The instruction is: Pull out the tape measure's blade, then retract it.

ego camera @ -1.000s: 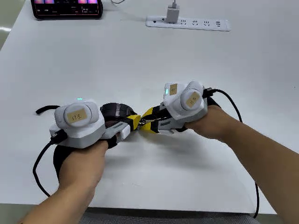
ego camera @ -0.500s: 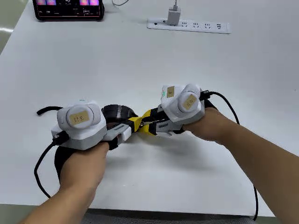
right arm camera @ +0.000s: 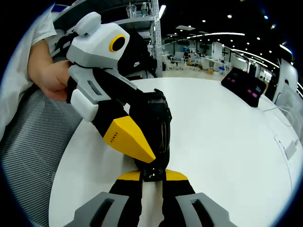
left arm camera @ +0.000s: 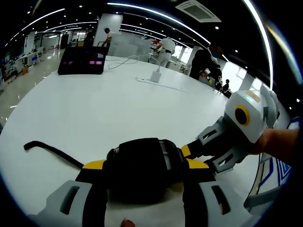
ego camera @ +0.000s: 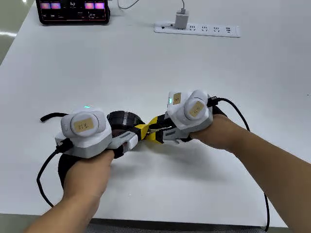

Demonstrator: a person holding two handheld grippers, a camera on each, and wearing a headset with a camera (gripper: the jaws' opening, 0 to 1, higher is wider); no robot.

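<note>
Bench inspection, head view: the round black tape measure case [ego camera: 121,120] sits lower centre of the frame on the white bench [ego camera: 146,63]. The left gripper [left arm camera: 145,164] has its yellow-tipped jaws closed against both sides of the case. The right gripper [right arm camera: 152,177] meets it from the right, its jaws nearly together and pinching the small dark end tab [right arm camera: 152,172] at the case mouth. A thin black strap [ego camera: 48,116] trails left. A white power strip [ego camera: 197,29] lies at the top of the frame.
</note>
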